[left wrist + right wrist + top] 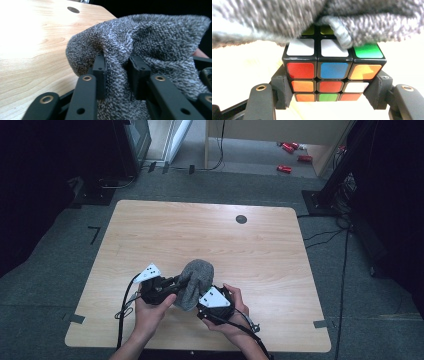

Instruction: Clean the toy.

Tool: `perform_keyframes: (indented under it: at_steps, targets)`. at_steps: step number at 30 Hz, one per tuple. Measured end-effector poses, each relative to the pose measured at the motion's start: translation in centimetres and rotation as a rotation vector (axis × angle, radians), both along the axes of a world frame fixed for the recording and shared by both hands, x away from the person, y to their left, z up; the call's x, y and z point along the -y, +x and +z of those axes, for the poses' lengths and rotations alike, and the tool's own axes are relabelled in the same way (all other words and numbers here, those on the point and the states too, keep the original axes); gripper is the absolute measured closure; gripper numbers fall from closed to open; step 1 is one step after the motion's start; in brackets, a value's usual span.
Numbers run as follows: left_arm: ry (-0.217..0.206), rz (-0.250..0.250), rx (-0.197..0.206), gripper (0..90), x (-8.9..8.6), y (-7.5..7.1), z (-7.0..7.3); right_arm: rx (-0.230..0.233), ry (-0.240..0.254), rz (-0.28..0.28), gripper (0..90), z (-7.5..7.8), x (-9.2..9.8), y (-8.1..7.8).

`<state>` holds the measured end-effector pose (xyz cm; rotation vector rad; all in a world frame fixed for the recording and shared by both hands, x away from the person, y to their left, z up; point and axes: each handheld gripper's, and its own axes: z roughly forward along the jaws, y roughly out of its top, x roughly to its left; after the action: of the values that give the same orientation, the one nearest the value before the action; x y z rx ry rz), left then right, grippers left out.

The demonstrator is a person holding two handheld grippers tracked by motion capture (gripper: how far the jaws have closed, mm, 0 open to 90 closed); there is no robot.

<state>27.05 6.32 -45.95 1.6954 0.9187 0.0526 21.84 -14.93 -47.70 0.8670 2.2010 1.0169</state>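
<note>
On the wooden table (150, 230), a puzzle cube (329, 72) is clamped by the right gripper (329, 100); a grey sock (150, 50), pinched by the left gripper (117, 75), is only partly pulled over it.

Black jaws pinch a grey knitted cloth (150, 47) above the wooden table (32, 50).

We're looking at a lab or test room, not a home. Grey carpet floor (60, 250) with tape marks (94, 234) on it, and more tape (74, 318) at the table's corners. One bare wooden table (165, 227) with a cable hole (241, 219), standing alone mid-room. Black curtains (30, 180) close off both sides. We see cables (345, 270) running across the floor to a black stand base (320, 200), and a cabinet (135, 140) at the back. Red tools (290, 155) lie on the floor under a far bench (280, 132). The person wears sensor-plated grippers wired by cable (120, 320).
</note>
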Motion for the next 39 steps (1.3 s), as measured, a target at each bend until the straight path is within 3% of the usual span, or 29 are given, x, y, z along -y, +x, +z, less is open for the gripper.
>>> perform_keyframes:
  at_steps: [2,3,4,7,8,9,10,11,12,15,17,21,24,27,29,31,33,34,37,39]
  targets:
    - [0.002,-0.017,0.010,66.9,0.5,-0.3,0.0,-0.006,0.002,0.000,34.5,0.0,-0.1,0.0]
    - [0.032,-0.034,0.023,51.0,1.5,-0.7,0.0,-0.009,0.001,0.010,34.5,-0.1,-0.3,-0.1]
    - [0.044,-0.038,0.032,44.6,2.0,-0.9,0.0,-0.009,-0.004,0.011,34.5,-0.1,-0.5,-0.1]
    - [0.048,-0.035,0.040,41.7,2.2,-0.8,-0.1,-0.008,-0.013,0.009,34.5,-0.2,-0.5,-0.2]
    - [0.031,-0.041,0.033,41.7,2.0,-0.6,-0.2,-0.004,-0.014,0.011,34.5,-0.2,-0.3,-0.2]
    - [0.003,-0.058,0.032,50.2,1.4,-0.4,-0.3,0.001,-0.013,0.009,34.5,0.0,-0.1,-0.2]
    - [0.003,-0.058,0.032,57.1,1.4,-0.4,-0.3,0.001,-0.013,0.009,34.5,0.0,-0.1,-0.2]
    - [0.002,-0.053,0.039,57.1,1.1,-0.3,-0.3,0.002,-0.013,0.009,34.5,0.0,-0.1,-0.2]
    - [0.011,-0.037,0.051,68.8,0.5,-0.2,-0.1,0.005,-0.011,0.003,34.5,0.1,0.1,-0.1]
    - [0.015,-0.016,0.050,73.1,0.1,0.0,-0.1,0.006,-0.006,0.000,34.5,0.1,0.3,-0.1]
    - [0.002,-0.008,0.034,68.0,-0.1,0.1,-0.2,0.007,0.001,-0.002,34.5,0.2,0.3,0.0]
    - [0.011,-0.013,0.032,36.2,1.1,-0.3,-0.2,0.006,0.008,-0.002,34.5,0.2,0.1,-0.1]
    - [0.008,-0.030,0.032,29.0,2.2,-0.7,-0.4,0.008,0.006,-0.004,34.5,0.2,0.0,-0.2]
    - [-0.013,-0.058,0.019,33.0,2.0,-0.6,-0.4,0.010,0.008,0.001,34.5,0.2,0.2,-0.2]
    - [-0.028,-0.085,0.020,51.3,1.7,-0.5,-0.3,0.013,0.003,0.000,34.5,0.2,0.1,-0.1]
    - [-0.034,-0.077,0.024,62.3,1.2,-0.3,-0.2,0.014,0.005,0.003,34.5,0.2,0.1,-0.1]
    - [-0.065,-0.082,-0.002,76.6,0.3,0.2,-0.2,0.020,0.003,0.006,34.5,0.3,0.2,-0.2]
    - [-0.070,-0.075,-0.011,79.0,0.0,0.4,-0.2,0.020,0.007,0.006,34.5,0.3,0.2,-0.2]
    - [-0.071,-0.065,-0.012,73.0,-0.3,0.4,-0.2,0.023,0.017,0.004,34.5,0.4,0.3,-0.2]
    - [-0.055,-0.053,0.002,54.1,0.2,0.2,-0.1,0.021,0.021,0.006,34.5,0.4,0.3,-0.2]
